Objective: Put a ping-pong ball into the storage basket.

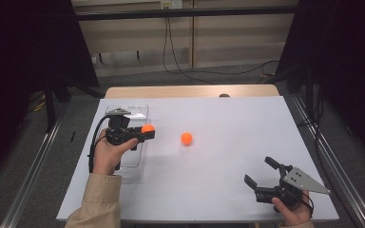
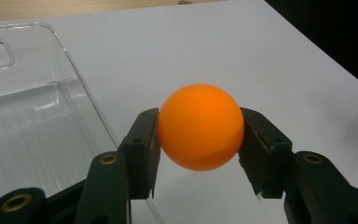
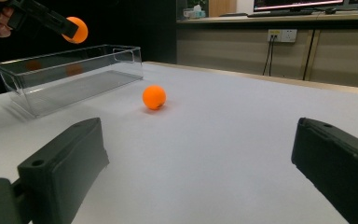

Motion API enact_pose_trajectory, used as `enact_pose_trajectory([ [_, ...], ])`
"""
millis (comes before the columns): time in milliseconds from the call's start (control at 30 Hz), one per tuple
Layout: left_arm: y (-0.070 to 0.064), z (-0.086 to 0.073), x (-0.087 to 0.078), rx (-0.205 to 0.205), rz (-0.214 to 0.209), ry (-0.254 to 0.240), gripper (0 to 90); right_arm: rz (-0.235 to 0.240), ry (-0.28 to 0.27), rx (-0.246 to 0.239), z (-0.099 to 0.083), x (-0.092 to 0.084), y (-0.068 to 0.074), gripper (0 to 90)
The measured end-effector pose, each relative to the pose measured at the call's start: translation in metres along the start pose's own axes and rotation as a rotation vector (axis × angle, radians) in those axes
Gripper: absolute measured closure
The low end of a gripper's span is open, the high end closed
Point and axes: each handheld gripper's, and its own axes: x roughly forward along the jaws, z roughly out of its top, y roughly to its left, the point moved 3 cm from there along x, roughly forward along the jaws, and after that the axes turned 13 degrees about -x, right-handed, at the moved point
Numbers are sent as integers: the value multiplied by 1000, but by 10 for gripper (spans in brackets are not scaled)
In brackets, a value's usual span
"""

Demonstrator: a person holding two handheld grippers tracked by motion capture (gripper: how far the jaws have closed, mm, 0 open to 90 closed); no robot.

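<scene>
Pinching orange ball (image 2: 200, 127), left gripper (image 1: 147, 131) (beside clear box (image 1: 138, 110)); right gripper (image 1: 261, 172) spread wide, holding nothing.

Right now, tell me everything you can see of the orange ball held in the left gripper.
The held orange ball is a small, smooth, matt sphere, plain orange with no marking in view, plastic by its look. The left gripper is shut on it, its two black pads pressing the ball's opposite sides. It hangs in the air, touching nothing else, at the near right edge of the clear plastic bin and above its rim. A second orange ball lies apart on the white table.
</scene>
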Motion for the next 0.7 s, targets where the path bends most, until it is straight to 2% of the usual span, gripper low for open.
enact_pose_trajectory([
  [700,10,1,-9,-8,40,-25,507,2,0,-1,0,0,0,21],
])
